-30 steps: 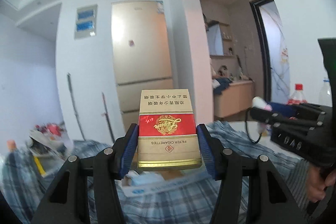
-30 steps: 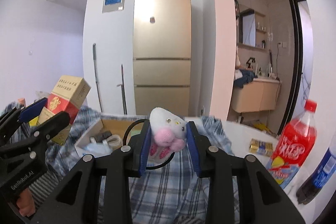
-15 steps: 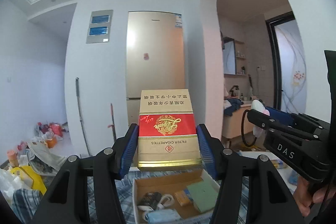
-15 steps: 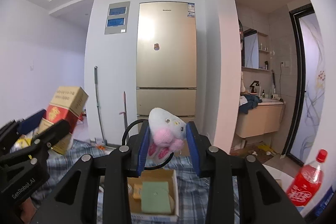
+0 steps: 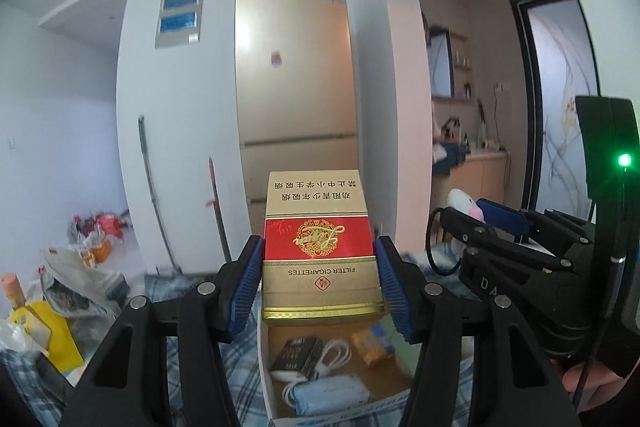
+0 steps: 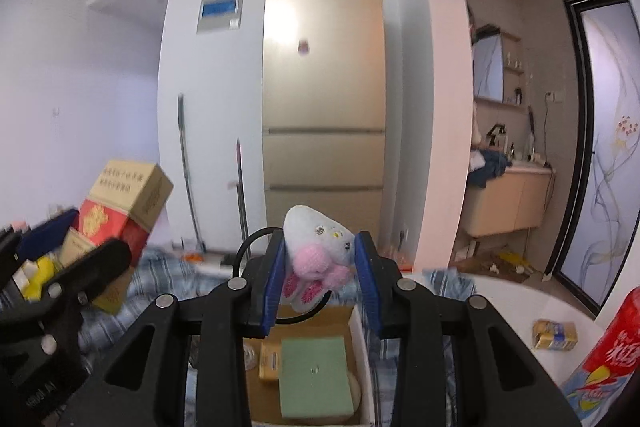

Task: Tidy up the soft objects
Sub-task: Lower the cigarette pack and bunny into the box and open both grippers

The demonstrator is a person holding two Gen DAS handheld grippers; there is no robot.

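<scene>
Left wrist view: cigarette pack (image 5: 320, 247), clamped by left gripper (image 5: 320, 285), hides cardboard box's (image 5: 266, 379) 12 o'clock end; right gripper (image 6: 320, 281) pinches plush toy (image 6: 316, 259).

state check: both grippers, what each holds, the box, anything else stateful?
left gripper: shut on cigarette pack
cigarette pack: held upright, print upside down, above the box
right gripper: shut on plush toy
plush toy: squeezed between the pads, black loop hanging off it
box: open, already holding small items
fridge: doors closed
red bottle: standing, cap out of view

glossy cardboard cigarette pack (image 5: 320, 247), fuzzy knitted plush toy (image 6: 318, 255), matt cardboard box (image 6: 362, 343)
</scene>
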